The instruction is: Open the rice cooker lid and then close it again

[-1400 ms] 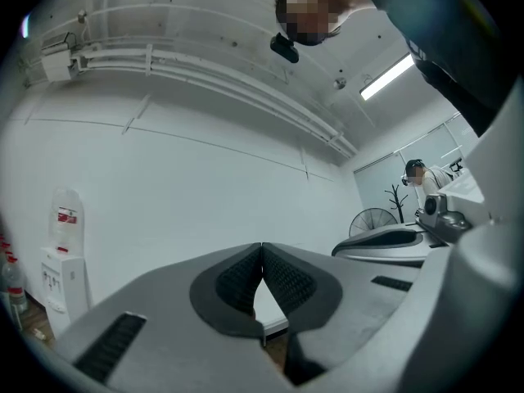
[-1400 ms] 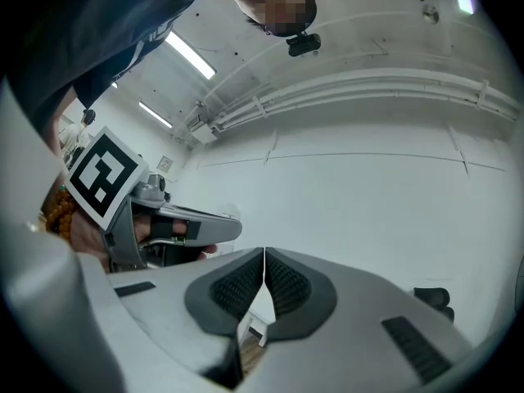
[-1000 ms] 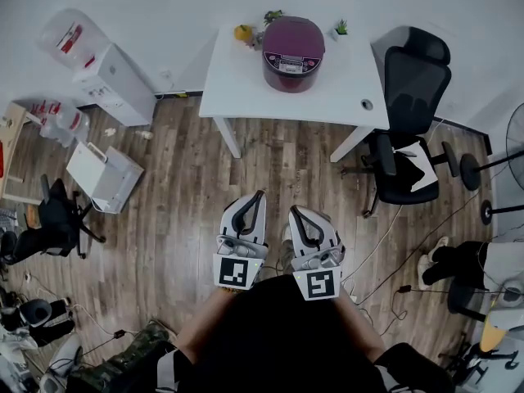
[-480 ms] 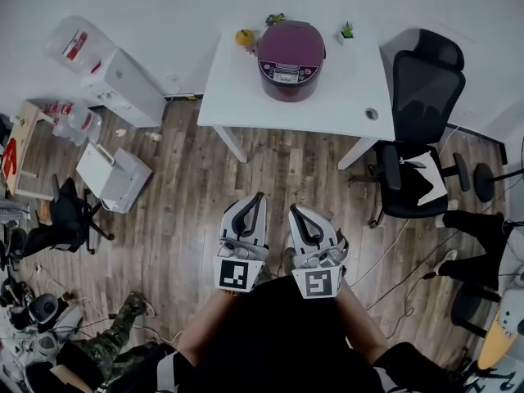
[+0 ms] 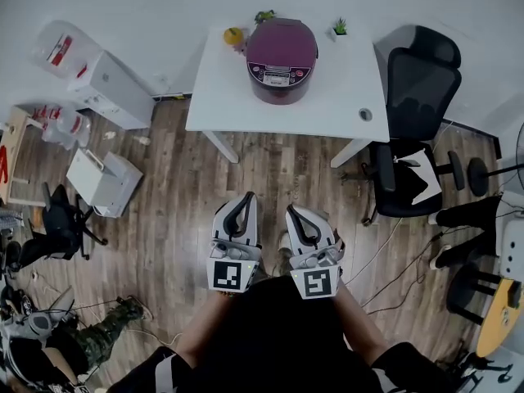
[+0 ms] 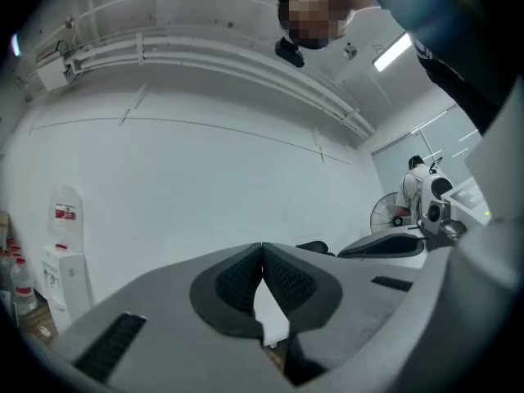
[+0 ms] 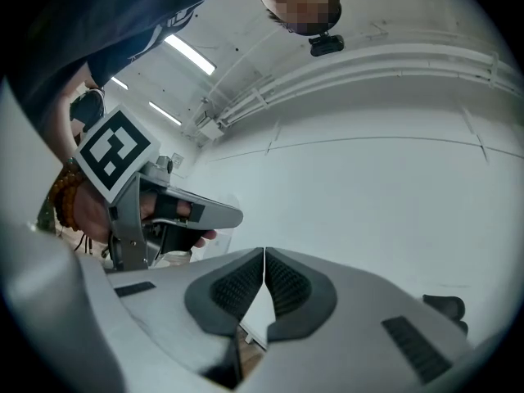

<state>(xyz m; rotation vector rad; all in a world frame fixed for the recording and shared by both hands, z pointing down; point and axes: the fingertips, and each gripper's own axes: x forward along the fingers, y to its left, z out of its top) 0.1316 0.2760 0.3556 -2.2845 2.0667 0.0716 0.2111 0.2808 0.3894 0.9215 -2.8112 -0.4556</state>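
Found cooker (image 5: 282, 60) on table (image 5: 237, 113), toward its back. Saw fruit (image 5: 233, 35) just left of cooker, plant (image 5: 339, 29) near its right. Noted chair (image 5: 413, 88) right of table, dispenser (image 5: 119, 88) left by wall (image 5: 164, 6), box (image 5: 105, 182) before dispenser. Saw left gripper (image 5: 246, 196) beside right gripper (image 5: 291, 211), well short of table.

The left tool (image 6: 262, 248) faces a bare white wall (image 6: 205, 170) with its jaws pressed together on nothing, a water dispenser (image 6: 64, 256) standing far left and a fan (image 6: 383, 216) far right.
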